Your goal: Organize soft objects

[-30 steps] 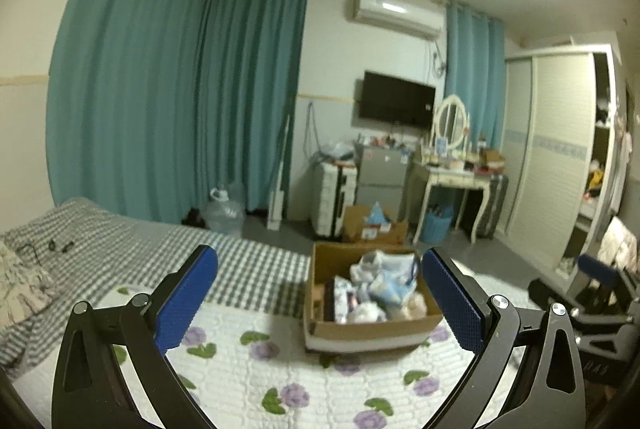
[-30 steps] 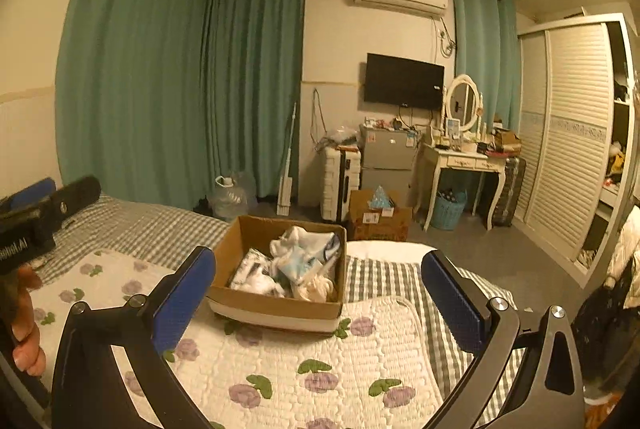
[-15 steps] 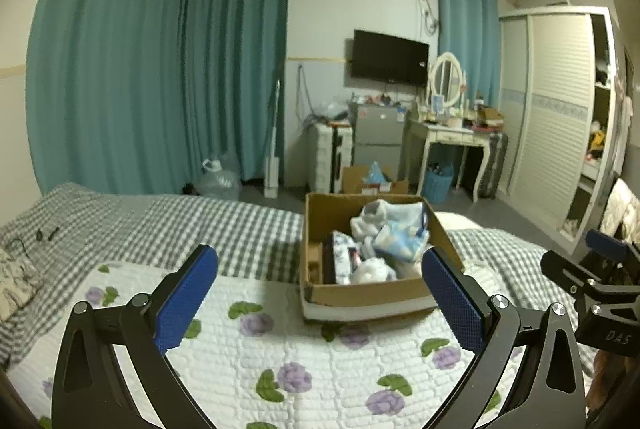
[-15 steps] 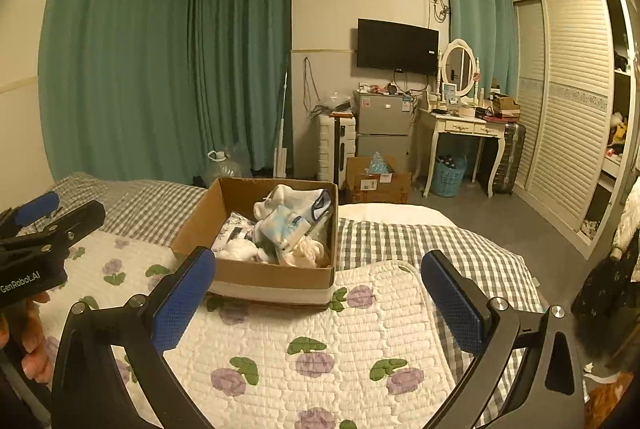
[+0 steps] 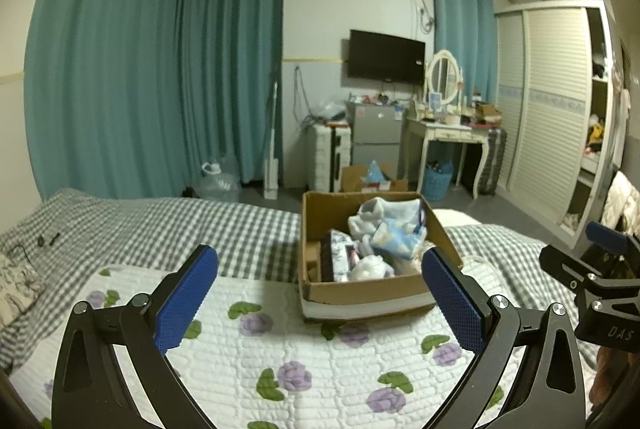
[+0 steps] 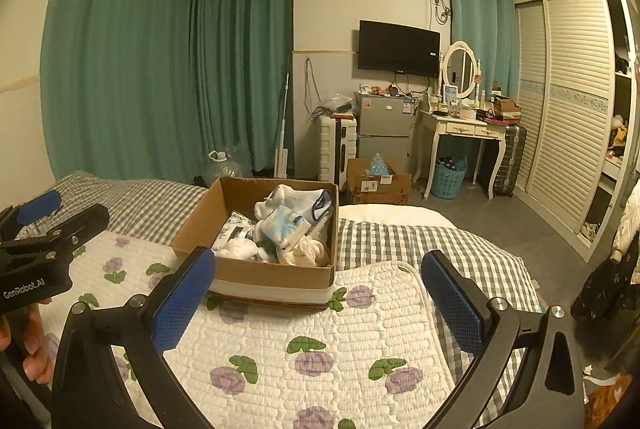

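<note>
A brown cardboard box (image 5: 360,291) stands on a white quilted mat with purple flowers (image 5: 304,353) on the bed. It holds a pile of soft things (image 5: 384,229): white and light-blue socks and cloths. The box shows in the right wrist view (image 6: 264,275) with the pile (image 6: 284,225) inside. My left gripper (image 5: 320,293) is open and empty, hovering above the mat in front of the box. My right gripper (image 6: 318,289) is open and empty, to the right of the box. Each gripper shows at the edge of the other's view.
The bed has a grey checked sheet (image 5: 192,229). A patterned pillow (image 5: 16,285) lies at the left. Beyond the bed stand a second cardboard box (image 6: 376,181), a white suitcase (image 6: 338,145), a small fridge (image 6: 384,125), a dressing table (image 6: 460,129), and a wardrobe (image 6: 572,109).
Both views have tilted down and drawn closer to the box, which now sits larger and lower in view. Both grippers stay open.
</note>
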